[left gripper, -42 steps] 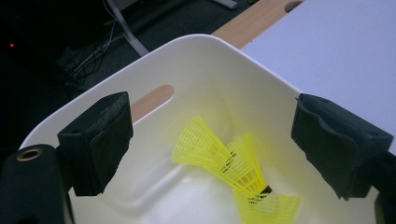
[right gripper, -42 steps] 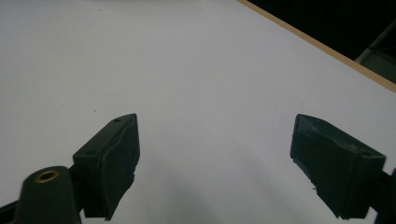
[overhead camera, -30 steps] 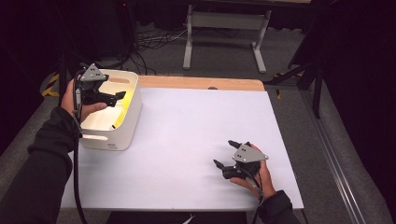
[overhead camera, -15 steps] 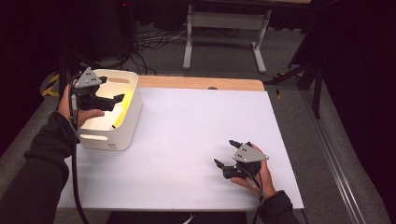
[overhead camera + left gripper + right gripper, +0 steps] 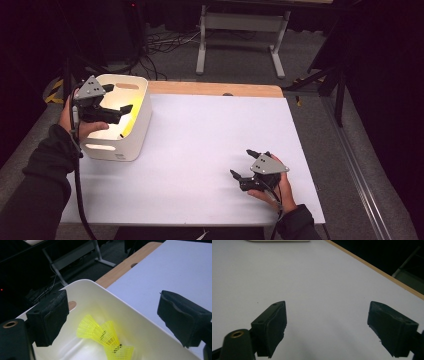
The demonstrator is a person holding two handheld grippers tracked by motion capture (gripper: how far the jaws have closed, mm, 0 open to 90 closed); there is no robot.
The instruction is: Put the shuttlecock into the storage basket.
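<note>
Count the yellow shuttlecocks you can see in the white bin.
3, lying in a cluster on the floor of the white bin: one shuttlecock at the left, one in the middle, one nearest the camera. The left tool hovers open above; others may be hidden.

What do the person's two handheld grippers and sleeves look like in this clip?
Each black two-jaw gripper, left and right, carries a grey three-cornered plate on top, with square, textured black jaw pads. A black cable trails from the left one. Both forearms wear dark long sleeves.
</note>
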